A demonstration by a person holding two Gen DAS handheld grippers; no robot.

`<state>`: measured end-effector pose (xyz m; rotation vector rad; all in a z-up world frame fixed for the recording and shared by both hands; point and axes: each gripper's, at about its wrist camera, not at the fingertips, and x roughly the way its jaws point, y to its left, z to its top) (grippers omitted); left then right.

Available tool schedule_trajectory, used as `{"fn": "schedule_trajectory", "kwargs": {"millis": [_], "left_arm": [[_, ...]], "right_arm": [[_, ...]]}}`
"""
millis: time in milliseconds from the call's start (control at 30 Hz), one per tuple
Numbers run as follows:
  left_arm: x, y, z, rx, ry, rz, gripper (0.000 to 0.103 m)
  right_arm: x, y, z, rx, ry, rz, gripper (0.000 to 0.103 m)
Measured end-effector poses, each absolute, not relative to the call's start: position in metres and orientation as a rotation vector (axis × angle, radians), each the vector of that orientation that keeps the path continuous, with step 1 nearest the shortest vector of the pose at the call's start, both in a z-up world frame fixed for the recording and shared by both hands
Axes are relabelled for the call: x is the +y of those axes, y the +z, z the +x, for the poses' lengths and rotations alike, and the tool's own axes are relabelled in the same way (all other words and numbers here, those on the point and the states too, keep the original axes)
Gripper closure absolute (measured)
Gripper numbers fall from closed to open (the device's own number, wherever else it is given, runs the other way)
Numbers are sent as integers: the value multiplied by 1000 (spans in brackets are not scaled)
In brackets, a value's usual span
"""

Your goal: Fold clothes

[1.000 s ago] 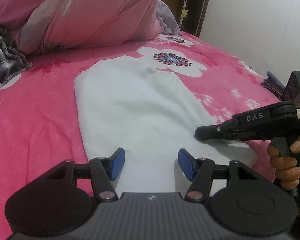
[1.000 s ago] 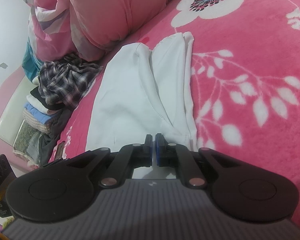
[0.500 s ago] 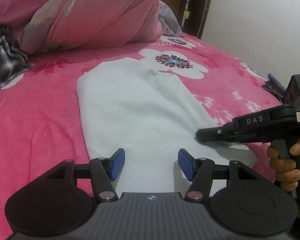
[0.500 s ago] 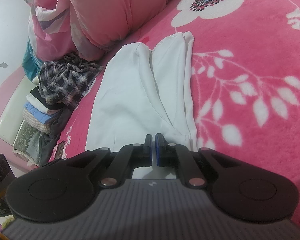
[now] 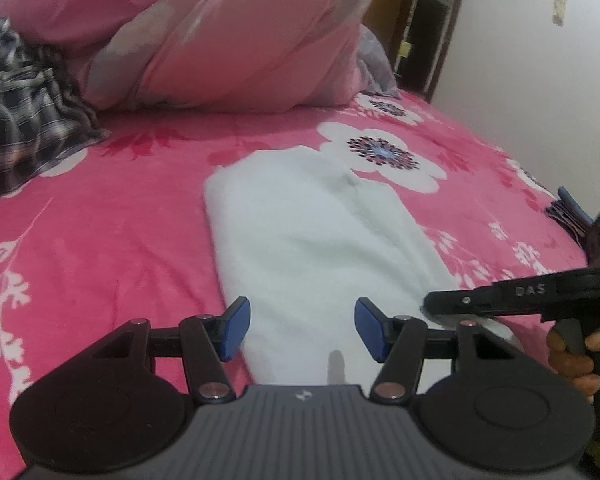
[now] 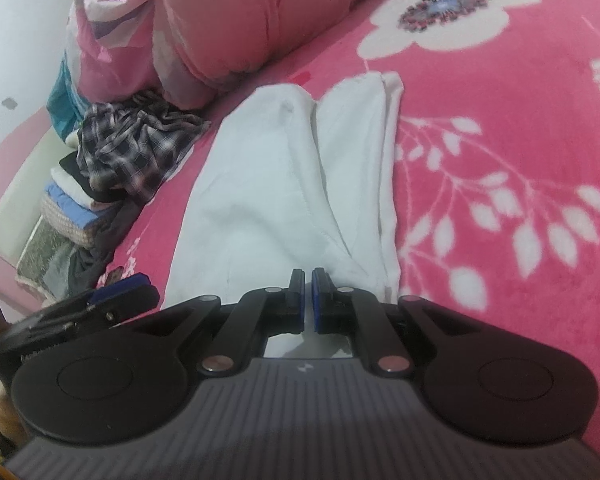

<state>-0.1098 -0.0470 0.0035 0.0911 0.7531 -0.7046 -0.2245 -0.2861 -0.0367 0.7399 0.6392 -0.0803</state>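
Left wrist view, one white garment (image 5: 320, 248), left claw (image 5: 302, 330) spread apart, right claw (image 6: 308, 300) clamping its hem.

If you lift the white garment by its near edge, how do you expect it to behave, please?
The white garment probably droops limply: it lies flat with soft creases. It looks thin, so likely light. Its overlapped layers may slide apart on the pink bedspread.

"DAS" reads in pale letters along the black arm of the right gripper (image 5: 430, 303), off beyond the left jaws' right-hand pad.
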Motion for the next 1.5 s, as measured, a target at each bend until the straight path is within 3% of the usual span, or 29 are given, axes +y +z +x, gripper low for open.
{"fn": "schedule_trajectory", "kwargs": {"millis": [200, 633, 1500], "left_arm": [[-41, 9, -105, 775, -652, 71, 44], [-37, -3, -109, 847, -603, 34, 43], [-45, -33, -149, 776, -632, 164, 38]], "right_arm": [[-274, -18, -234, 570, 3, 690, 98], [-237, -19, -232, 609, 109, 637, 98], [-209, -20, -243, 622, -104, 376, 98]]}}
